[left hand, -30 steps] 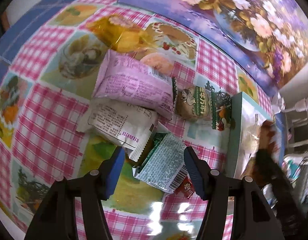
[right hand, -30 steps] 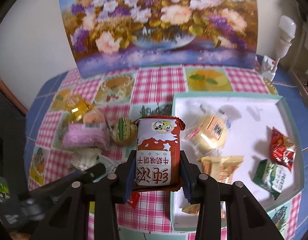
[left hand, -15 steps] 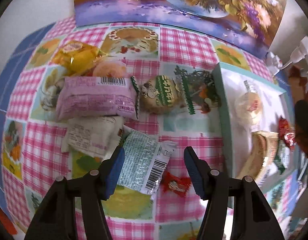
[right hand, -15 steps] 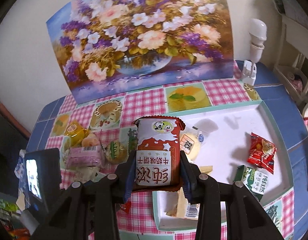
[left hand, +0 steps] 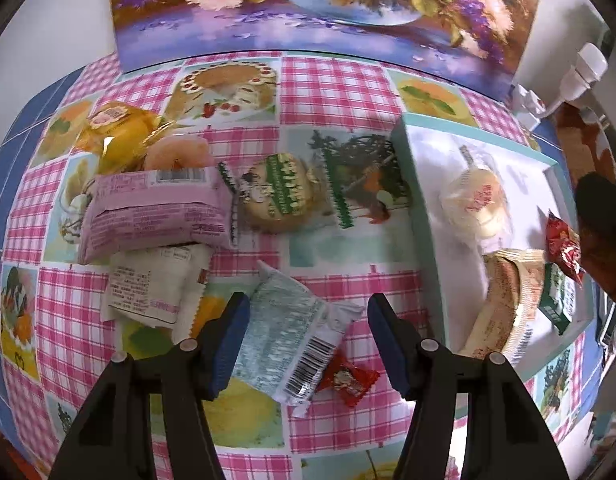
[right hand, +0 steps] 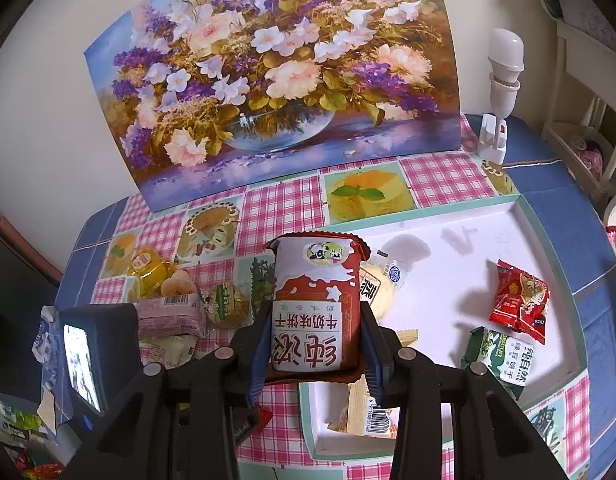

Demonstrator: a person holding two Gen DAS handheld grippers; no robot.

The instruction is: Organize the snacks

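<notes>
The task looks partly done. The white tray [right hand: 448, 240] on the table [left hand: 340, 80] already holds four snacks, among them a round pastry [left hand: 478, 204] and a red packet [right hand: 520, 300]. The right tool [right hand: 314, 344] pinches a red-and-white biscuit packet [right hand: 312, 304] above the tray's near-left corner. The left tool [left hand: 308, 338] hangs spread over a silver packet [left hand: 291, 340] on the table, where six loose snacks remain, including a pink packet [left hand: 155, 212].
</notes>
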